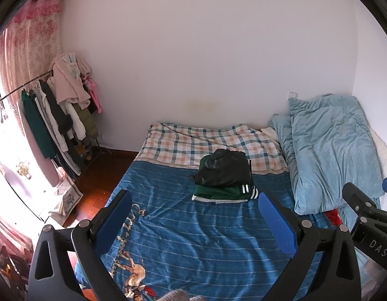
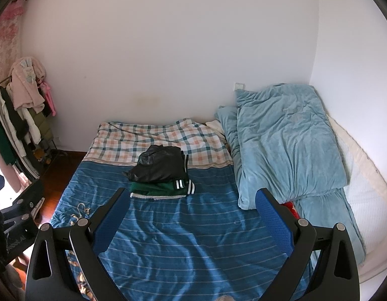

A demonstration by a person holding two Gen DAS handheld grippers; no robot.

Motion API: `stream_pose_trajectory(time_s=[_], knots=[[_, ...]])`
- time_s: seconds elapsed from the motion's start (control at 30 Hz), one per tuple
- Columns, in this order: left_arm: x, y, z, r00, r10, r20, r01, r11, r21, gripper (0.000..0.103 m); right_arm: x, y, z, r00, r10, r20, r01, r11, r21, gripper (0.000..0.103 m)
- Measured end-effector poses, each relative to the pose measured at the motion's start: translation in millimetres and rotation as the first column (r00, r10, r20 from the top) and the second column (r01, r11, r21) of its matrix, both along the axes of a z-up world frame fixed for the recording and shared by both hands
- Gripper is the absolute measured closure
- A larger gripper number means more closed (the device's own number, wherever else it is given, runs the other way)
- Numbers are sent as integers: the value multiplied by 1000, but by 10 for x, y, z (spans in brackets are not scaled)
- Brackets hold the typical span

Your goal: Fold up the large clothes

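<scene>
Left wrist view recorded the left claw (image 1: 194, 215) held above the bed, its blue pads (image 1: 277, 223) spread wide with nothing between them; the right wrist view recorded the right claw (image 2: 190, 213) likewise spread wide and empty. Bed: blue striped bedspread (image 1: 193, 238) over the near part, plaid sheet (image 1: 193, 143) at the far end by the white wall. Clothes: a stack of folded clothes (image 1: 224, 175) lay near the middle of the bed, at the border of bedspread and sheet, with a black garment (image 2: 159, 166) on top and a green garment (image 2: 165, 188) with white-striped cuffs beneath it; both claws were well apart from the stack. Bedding: a light blue quilt (image 2: 286, 140) was bunched along the right side of the bed. Room: a clothes rack (image 1: 55, 115) with hanging garments stood in the far left corner, beside a pink floral curtain (image 1: 30, 45). Part of the right claw's black frame showed at the right edge of the left wrist view.
</scene>
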State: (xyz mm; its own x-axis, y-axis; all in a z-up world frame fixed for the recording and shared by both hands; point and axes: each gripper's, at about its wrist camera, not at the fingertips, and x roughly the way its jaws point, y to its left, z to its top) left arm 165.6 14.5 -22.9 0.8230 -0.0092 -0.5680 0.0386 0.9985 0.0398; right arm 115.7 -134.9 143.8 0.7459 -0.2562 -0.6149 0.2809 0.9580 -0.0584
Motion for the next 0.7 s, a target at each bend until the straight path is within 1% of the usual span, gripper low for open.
stream_pose_trajectory(time_s=[0.7], knots=[[3,5,2,1000,-5,-2,5,1000,-1,0,-4,29,-3,1000,-2,2,2,1000,1,1]])
